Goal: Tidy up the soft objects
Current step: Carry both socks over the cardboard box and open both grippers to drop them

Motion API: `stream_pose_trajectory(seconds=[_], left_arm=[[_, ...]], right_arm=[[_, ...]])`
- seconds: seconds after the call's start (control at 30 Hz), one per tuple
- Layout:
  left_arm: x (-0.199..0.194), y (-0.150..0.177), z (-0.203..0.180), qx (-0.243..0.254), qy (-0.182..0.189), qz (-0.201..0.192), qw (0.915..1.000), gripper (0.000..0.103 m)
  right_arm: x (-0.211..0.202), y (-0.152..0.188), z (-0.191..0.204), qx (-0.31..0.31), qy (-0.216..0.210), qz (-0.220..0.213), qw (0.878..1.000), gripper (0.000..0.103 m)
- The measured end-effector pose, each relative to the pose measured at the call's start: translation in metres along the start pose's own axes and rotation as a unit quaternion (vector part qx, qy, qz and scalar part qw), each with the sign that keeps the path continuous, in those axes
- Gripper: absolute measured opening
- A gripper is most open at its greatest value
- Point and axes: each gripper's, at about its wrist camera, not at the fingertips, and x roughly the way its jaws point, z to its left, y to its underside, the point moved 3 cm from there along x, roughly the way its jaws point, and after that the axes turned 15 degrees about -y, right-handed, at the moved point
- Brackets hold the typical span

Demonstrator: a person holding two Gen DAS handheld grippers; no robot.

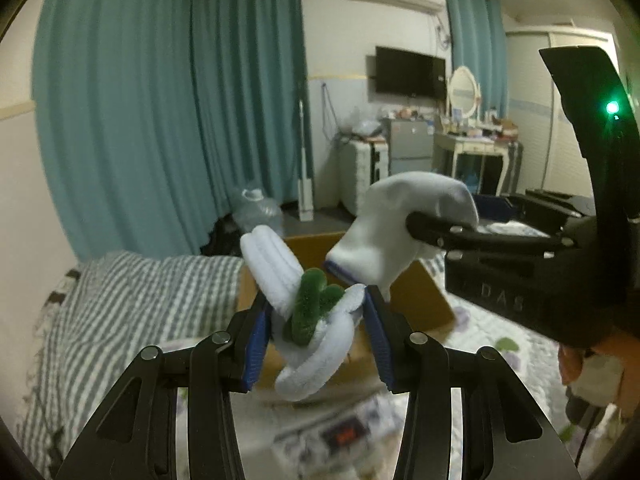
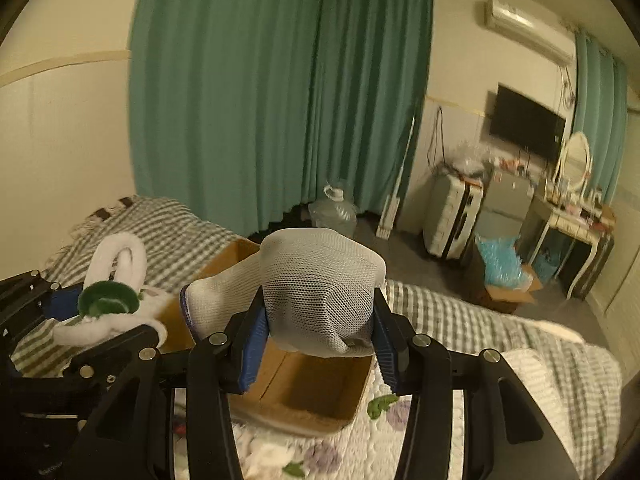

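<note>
Left tongs [image 1: 316, 320] pinching plush toy [image 1: 308, 312], right tongs [image 2: 320, 320] pinching white sock [image 2: 320, 280], above cardboard box [image 2: 312, 396]

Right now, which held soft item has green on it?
The fluffy white piece in the left gripper; the right gripper holds a plain white mesh sock.

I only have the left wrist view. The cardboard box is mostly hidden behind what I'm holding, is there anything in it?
Observer: The right wrist view looks into the cardboard box; the part of its floor that shows is bare.
Operator: Is the right gripper properly on the white sock?
Observer: Yes, the right gripper has the white sock pinched between both pads, above the box.
Operator: Anything past the bed on the right?
Observer: A second, smaller carton on the floor, with blue material in it.
</note>
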Motion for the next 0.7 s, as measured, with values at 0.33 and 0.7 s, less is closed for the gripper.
stream_pose_trajectory(seconds=[0.33, 0.7], left_arm=[[0.102, 0.021, -0.021, 0.033, -0.023, 0.053, 0.9978, 0.055], [0.077, 0.008, -0.009, 0.014, -0.025, 0.036, 0.9989, 0.068]], right_arm=[[0.081, 0.033, -0.045, 0.036, -0.019, 0.039, 0.998, 0.050], [0.029, 0.011, -0.042, 0.044, 0.005, -0.017, 0.999, 0.083]])
